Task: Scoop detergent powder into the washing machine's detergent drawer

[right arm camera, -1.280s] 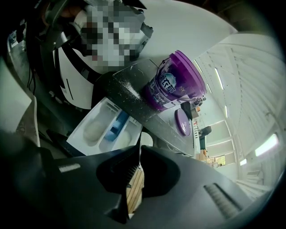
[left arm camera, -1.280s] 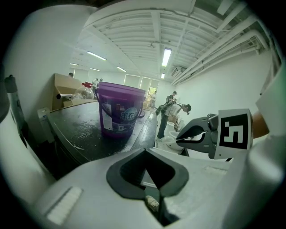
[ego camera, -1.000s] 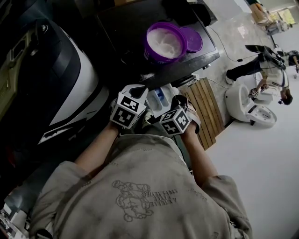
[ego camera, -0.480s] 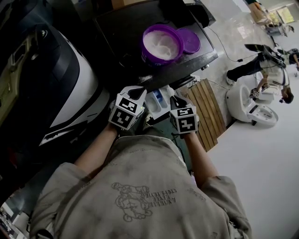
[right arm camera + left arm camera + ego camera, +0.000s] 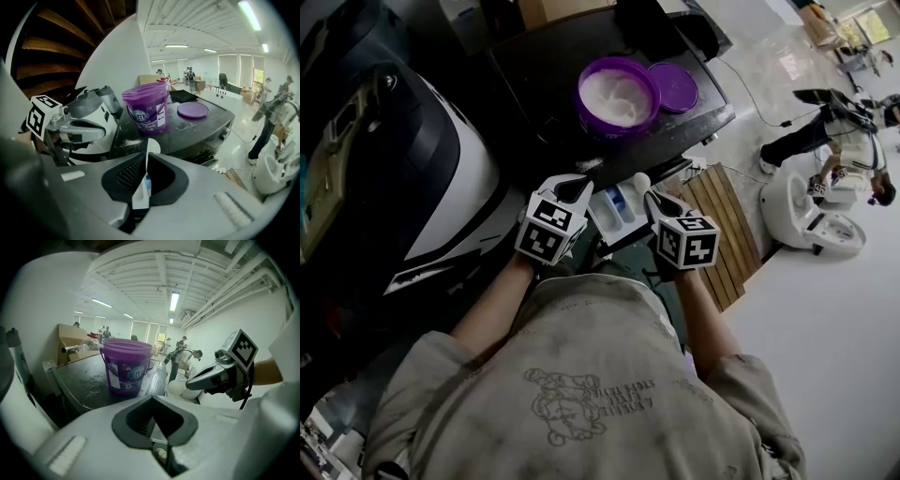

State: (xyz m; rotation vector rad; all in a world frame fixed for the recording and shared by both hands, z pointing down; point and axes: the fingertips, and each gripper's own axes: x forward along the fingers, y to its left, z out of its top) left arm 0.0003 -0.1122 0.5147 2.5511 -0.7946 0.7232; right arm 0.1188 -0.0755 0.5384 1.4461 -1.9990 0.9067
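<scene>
Reaching forward from the person's grey-shirted torso, both bare forearms point toward 12 o'clock in the head view, roughly parallel, with each marker cube turned up at the camera. Two grippers are in play. The left gripper sits at 9 o'clock of the open detergent drawer; its own view shows the dark pads brought together with nothing between them. The right gripper sits at 3 o'clock of that drawer and is a little lower in the picture. Its jaws are clamped on the handle of one white scoop, whose rounded bowl sticks out past the jaw tips toward 12 o'clock and hangs above the drawer's far end.

One purple bucket stands uncovered on the dark top of the washing machine, at 12 o'clock of both grippers and well apart from them. White detergent powder fills the inside of it. One purple lid lies flat just beside the bucket at its 3 o'clock. Some spilled white powder dusts the machine top at the bucket's 6 o'clock, near the front edge. The single drawer lies between the two grippers, pulled out from the machine's front.
</scene>
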